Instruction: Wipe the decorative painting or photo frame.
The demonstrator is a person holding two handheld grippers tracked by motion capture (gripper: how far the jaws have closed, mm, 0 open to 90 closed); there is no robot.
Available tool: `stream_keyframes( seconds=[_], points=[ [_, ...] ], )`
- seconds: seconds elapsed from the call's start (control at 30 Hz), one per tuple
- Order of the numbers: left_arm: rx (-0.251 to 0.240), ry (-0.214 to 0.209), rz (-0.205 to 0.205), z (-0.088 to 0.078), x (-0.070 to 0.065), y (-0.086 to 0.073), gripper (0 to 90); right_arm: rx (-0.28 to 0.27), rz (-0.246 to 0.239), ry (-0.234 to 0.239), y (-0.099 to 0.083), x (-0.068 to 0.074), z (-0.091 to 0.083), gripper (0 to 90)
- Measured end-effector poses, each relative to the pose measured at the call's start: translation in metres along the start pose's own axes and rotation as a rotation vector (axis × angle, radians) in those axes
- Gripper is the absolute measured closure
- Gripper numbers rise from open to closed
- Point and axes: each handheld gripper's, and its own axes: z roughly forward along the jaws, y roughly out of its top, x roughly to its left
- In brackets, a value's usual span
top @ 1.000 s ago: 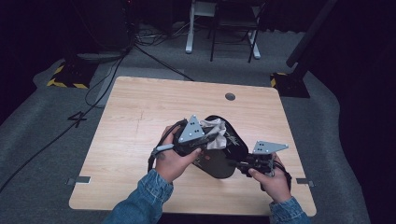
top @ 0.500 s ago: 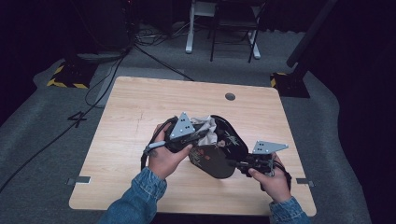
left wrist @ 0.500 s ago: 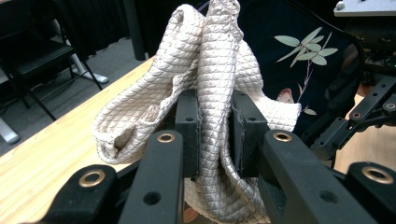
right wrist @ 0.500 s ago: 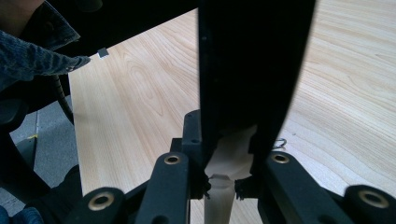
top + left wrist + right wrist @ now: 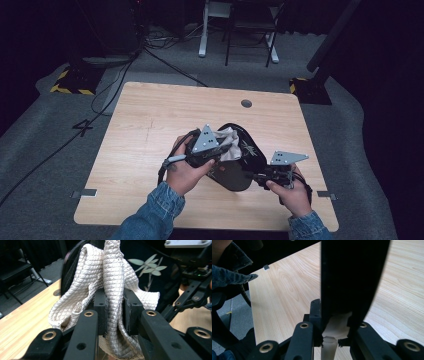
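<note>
A black pouch [image 5: 247,150] with a bamboo-leaf print [image 5: 147,265] is held up over the wooden table [image 5: 150,125] between both hands. Its cream quilted lining [image 5: 112,270] is pulled out of the opening. My left gripper [image 5: 114,302] is shut on a fold of that lining, and from above the left gripper [image 5: 224,148] sits at the pouch's left side. My right gripper [image 5: 334,315] is shut on the pouch's black edge [image 5: 352,272], with a strip of cream lining [image 5: 335,331] pinched between the pads. From above, the right gripper [image 5: 254,176] is at the pouch's lower right.
A round grommet hole [image 5: 246,103] lies near the table's far edge. Beyond the table stand chair legs [image 5: 250,30] and a black post with a striped base [image 5: 310,85]. Cables [image 5: 120,70] run across the grey floor on the left. A denim sleeve [image 5: 229,270] hangs close on the left.
My left gripper drifted a little left with the lining, then came back right, and the pouch shifted with it. The right hand has stayed put.
</note>
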Motion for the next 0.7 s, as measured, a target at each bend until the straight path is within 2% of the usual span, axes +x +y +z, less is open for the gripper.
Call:
stream_keyframes(
  seconds=[0.23, 0.3, 0.4, 0.53, 0.7],
  points=[
    [-0.001, -0.040, 0.012, 0.009, -0.013, 0.004, 75.8, 0.002, -0.002, -0.007, 0.001, 0.001, 0.001, 78.4],
    [0.002, -0.045, 0.028, 0.011, -0.016, 0.005, 75.8, 0.003, -0.003, -0.008, 0.000, 0.001, 0.001, 78.4],
    [-0.009, -0.054, 0.016, 0.012, -0.015, 0.004, 75.8, 0.005, -0.001, -0.009, 0.000, 0.000, 0.001, 78.4],
    [-0.014, -0.050, 0.018, 0.010, -0.013, 0.002, 75.9, 0.002, -0.004, -0.008, 0.001, 0.001, 0.002, 78.3],
    [-0.008, -0.023, 0.015, 0.006, -0.008, -0.002, 75.9, 0.001, -0.006, -0.009, 0.001, 0.002, 0.002, 78.3]
  ],
)
